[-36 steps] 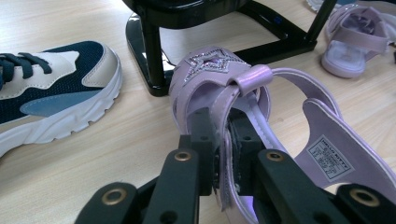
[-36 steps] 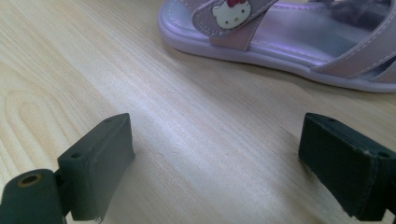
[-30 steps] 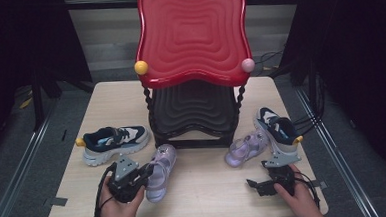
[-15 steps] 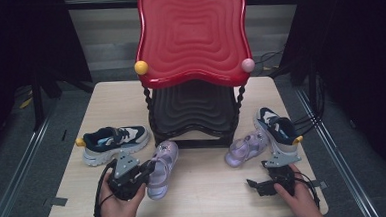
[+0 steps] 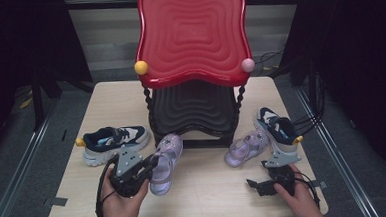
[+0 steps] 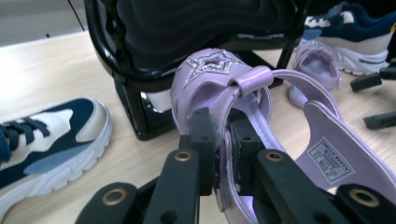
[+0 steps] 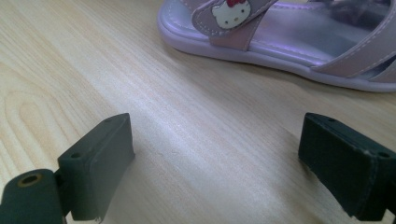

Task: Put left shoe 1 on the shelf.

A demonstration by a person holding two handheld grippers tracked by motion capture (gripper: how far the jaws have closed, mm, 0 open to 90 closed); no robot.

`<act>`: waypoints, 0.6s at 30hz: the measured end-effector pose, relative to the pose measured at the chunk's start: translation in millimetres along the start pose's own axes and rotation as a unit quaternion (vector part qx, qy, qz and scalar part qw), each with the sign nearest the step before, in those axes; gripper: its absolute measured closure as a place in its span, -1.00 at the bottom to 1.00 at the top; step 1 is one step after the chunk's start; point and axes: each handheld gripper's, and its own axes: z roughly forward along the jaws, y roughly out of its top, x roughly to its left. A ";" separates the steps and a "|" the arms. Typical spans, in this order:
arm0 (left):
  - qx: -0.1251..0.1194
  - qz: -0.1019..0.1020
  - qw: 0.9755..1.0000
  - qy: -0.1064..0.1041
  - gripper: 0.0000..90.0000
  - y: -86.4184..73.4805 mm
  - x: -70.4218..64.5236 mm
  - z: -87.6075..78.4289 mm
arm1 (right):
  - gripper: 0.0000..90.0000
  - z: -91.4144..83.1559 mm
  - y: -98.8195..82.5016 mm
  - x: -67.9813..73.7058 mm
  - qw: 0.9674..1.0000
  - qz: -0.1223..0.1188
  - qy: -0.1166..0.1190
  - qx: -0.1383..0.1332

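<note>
A lilac sandal [image 5: 164,157] with a glitter star on its front strap [image 6: 219,70] is tilted in front of the stand. My left gripper [image 5: 151,165] is shut on its side edge, and the two black jaws [image 6: 222,135] pinch that edge between them. The matching lilac sandal [image 5: 245,148] lies flat on the table to the right, with a cat-face badge on its strap [image 7: 289,32]. My right gripper [image 5: 255,185] stands open low over the wood [image 7: 215,154], a short way in front of that sandal, with nothing between its jaws.
A two-tier stand with a red wavy top [image 5: 192,33] and a black lower shelf [image 5: 193,106] fills the table's middle. One navy and white sneaker [image 5: 113,142] lies at the left, another [image 5: 277,129] at the right behind the second sandal.
My left gripper has risen a little with the lilac sandal in it, which now tilts up off the table. The right gripper has stayed where it was.
</note>
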 end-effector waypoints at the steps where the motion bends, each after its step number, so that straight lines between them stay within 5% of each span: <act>1: -0.005 0.004 1.000 0.000 0.84 2.8 -1.1 -0.6 | -0.79 0.0 0.0 0.0 1.000 0.000 0.000 0.000; 18: -0.031 0.010 0.999 0.005 0.84 18.2 -10.0 6.7 | -0.79 0.0 0.0 0.1 1.000 0.001 0.000 0.000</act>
